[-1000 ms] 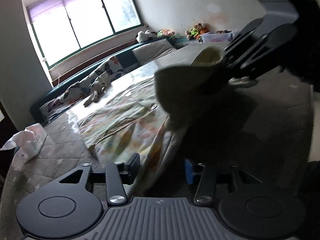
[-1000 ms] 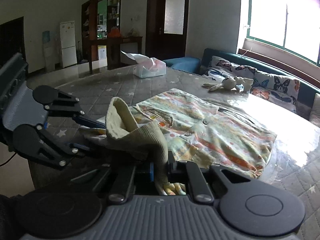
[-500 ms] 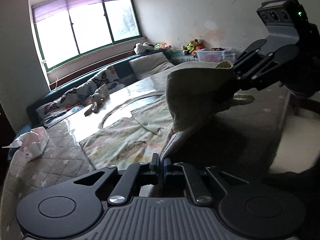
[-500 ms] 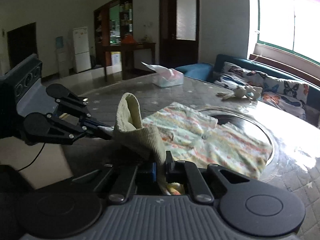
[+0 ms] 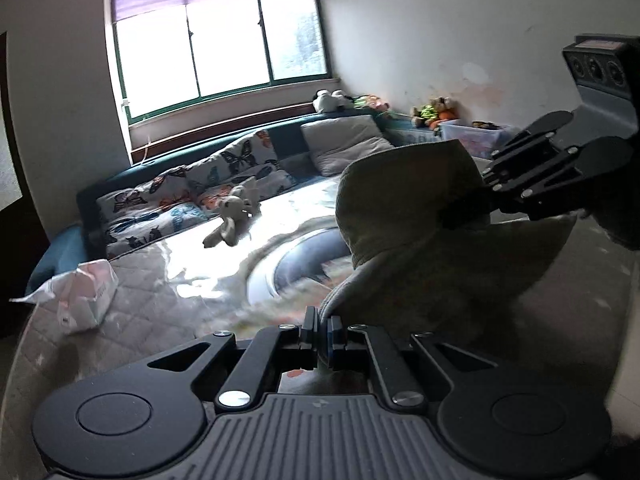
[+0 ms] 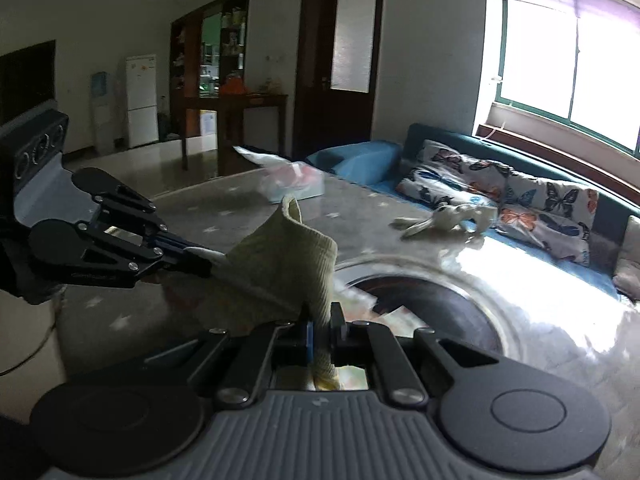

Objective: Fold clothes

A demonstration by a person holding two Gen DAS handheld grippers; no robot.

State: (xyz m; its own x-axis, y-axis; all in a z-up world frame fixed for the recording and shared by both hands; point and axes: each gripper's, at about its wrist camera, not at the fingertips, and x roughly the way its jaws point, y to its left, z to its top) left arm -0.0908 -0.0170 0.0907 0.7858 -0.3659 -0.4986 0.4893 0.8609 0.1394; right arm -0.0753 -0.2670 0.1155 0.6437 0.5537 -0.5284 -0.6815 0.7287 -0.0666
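My left jaws (image 5: 319, 334) were clamped on garment (image 5: 404, 208) edge. My right jaws (image 6: 320, 332) were clamped on its ribbed hem. Garment hung between both, lifted above table (image 6: 520, 276), its lower part trailing blurred over dark round inset. Toy rabbit (image 5: 232, 216) lay on table near cushions (image 6: 520, 204). Tissue pack (image 5: 80, 296) sat at table's left edge.

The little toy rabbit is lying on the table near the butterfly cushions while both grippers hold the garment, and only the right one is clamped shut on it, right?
Not quite: both are clamped. The left wrist view shows the left gripper shut on the garment too, like the right gripper.
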